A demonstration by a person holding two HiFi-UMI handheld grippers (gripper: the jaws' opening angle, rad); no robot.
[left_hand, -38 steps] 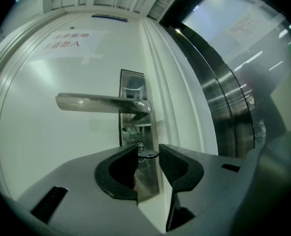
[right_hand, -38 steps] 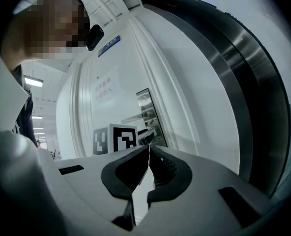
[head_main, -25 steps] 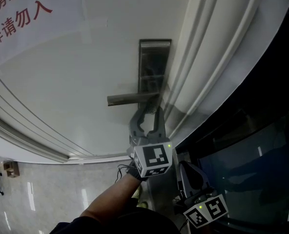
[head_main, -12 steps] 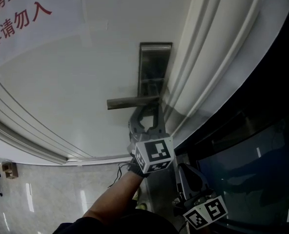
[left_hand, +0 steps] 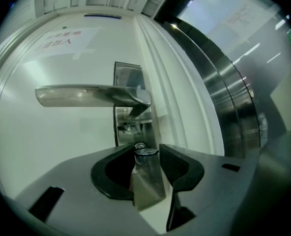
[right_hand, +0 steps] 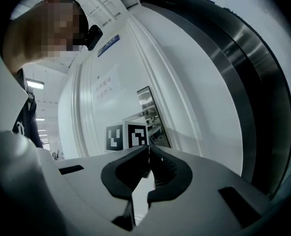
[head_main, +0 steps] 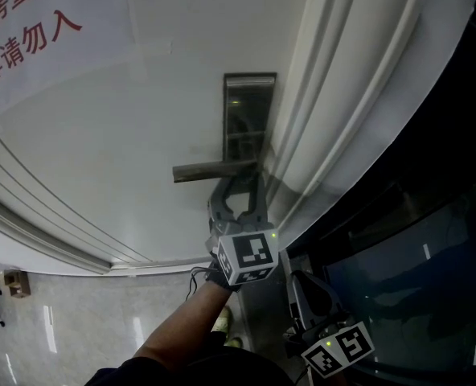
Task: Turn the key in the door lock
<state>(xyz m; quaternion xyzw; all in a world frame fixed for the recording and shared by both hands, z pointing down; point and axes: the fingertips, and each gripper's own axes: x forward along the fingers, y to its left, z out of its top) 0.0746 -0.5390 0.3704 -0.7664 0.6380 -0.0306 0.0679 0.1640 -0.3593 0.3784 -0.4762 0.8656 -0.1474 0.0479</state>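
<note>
Key [left_hand: 141, 150] sits in the lock plate [left_hand: 128, 75], lower centre of the left gripper view, just under the handle [left_hand: 81, 95]. Left gripper [left_hand: 146, 156] jaws are narrow and seem to pinch the key's edges. Risk: that thin grip slips when twisting. The handle above may foul the jaws. Right gripper [right_hand: 148, 151] is closed and empty, low at the frame's right in the head view.

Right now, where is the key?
In the left gripper view, the small metal key sits in the silver lock plate just below the grey lever handle, between the jaws of the left claw.
</note>
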